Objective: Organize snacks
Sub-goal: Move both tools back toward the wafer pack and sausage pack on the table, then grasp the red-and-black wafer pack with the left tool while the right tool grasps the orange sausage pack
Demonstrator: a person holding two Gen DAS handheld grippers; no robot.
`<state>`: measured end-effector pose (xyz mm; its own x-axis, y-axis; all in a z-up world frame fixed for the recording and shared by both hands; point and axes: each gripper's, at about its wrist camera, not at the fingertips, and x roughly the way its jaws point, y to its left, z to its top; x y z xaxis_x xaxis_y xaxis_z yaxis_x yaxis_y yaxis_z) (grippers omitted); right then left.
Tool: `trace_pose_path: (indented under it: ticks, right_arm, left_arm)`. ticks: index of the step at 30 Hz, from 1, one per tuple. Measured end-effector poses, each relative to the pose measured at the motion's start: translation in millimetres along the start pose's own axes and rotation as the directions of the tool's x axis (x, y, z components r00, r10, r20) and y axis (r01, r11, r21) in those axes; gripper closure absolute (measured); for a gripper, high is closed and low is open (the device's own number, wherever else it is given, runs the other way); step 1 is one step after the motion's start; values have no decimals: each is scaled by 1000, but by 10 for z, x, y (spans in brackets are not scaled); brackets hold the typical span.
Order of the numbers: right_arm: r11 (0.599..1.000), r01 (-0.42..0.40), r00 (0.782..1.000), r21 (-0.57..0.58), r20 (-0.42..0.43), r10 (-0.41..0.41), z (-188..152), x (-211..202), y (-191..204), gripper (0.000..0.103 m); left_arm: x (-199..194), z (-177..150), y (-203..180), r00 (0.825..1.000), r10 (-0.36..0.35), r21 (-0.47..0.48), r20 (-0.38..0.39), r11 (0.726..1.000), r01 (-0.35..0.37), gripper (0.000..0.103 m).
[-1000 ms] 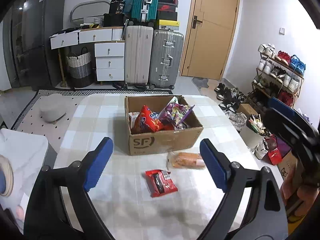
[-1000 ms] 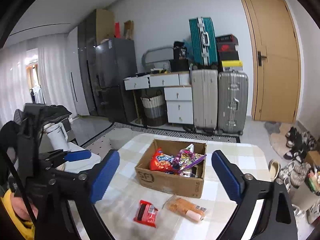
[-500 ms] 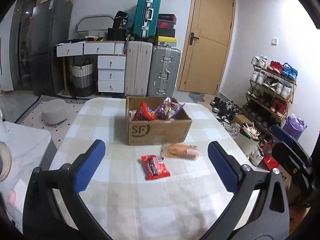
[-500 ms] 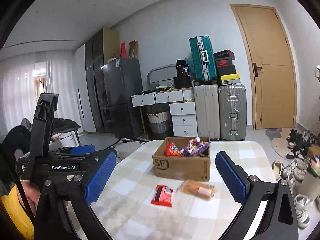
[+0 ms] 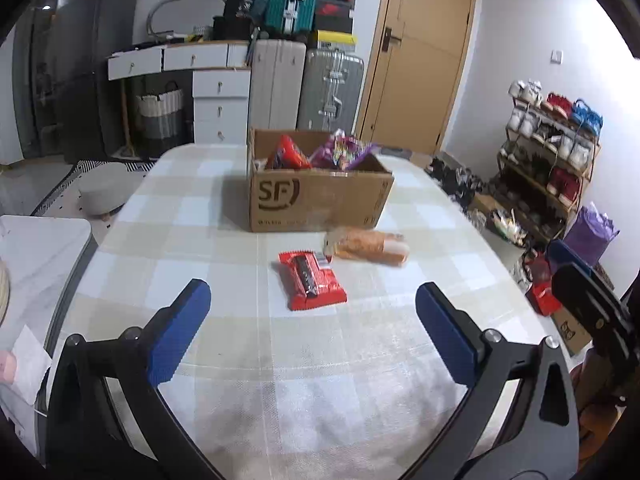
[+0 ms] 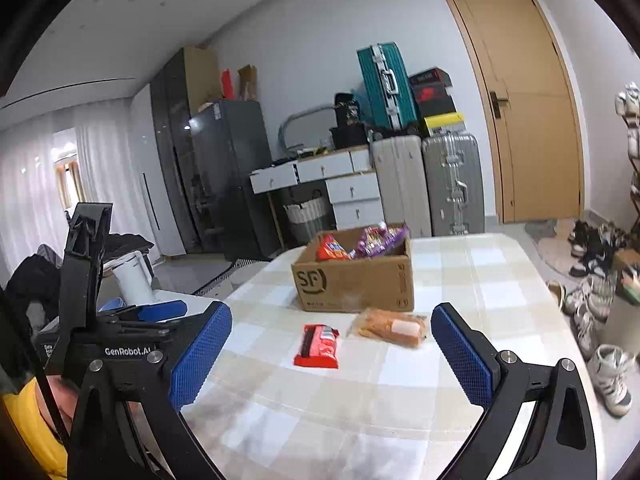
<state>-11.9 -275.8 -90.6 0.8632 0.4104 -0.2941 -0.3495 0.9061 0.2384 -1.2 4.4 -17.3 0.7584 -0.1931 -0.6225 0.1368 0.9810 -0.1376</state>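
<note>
An open cardboard box (image 5: 320,196) marked SF stands on the checked table (image 5: 224,264) and holds red and purple snack bags (image 5: 320,152). In front of it lie a red snack pack (image 5: 311,279) and an orange bread pack (image 5: 368,246). My left gripper (image 5: 312,328) is open and empty, near the table's front, short of the red pack. My right gripper (image 6: 332,352) is open and empty, to the right and further back. The box (image 6: 354,280), the red pack (image 6: 319,345) and the bread pack (image 6: 390,326) also show in the right wrist view.
Suitcases (image 5: 304,80) and a white drawer unit (image 5: 220,96) stand against the far wall by a door (image 5: 420,60). A shoe rack (image 5: 552,152) and loose shoes are to the right. A white side table (image 5: 36,252) stands to the left.
Both grippers have pulled back from the box toward the table's front and tilted up. The snacks and box have not moved. Both grippers stay open.
</note>
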Motion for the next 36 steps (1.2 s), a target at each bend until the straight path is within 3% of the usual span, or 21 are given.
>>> trace_pose_path:
  ticks: [8,14,21,25,30,33,36]
  right_arm:
    - [997,-1,998,73,-62,5,-116,359,-347,1]
    - [994,-4,995,106,-101,15,-74,695,-597,1]
    - [995,-5,990,104,-140,20,42,1152,-782,1]
    - [995,-7,989,99,-144,21,63,1359,-877,1]
    - [990,0,988,139,-156,21,14,1542,-1026,1]
    - [986,9,985,165,-170,19,-73,1602,-1098,1]
    - [980,14,983,200,-183,23,-163,1639,-1171,1]
  left_arm:
    - [855,64,33,989,4,-12,-145,1000,-6,1]
    - [1595,215,63,968,-7,-53,-251,999,-6,1]
    - [2331,272,149,931,5,-88,-365,995,-40,1]
    - [2606,263,192,914,14,-92,-405,994,-56,1]
    - [2754,307,146,919,34,-60,-393,996,-62,2]
    - [2778,309,119,924,72,-17,-375,996,-84,16]
    - [2758,308,77,933,51,5,-356,999,-52,35]
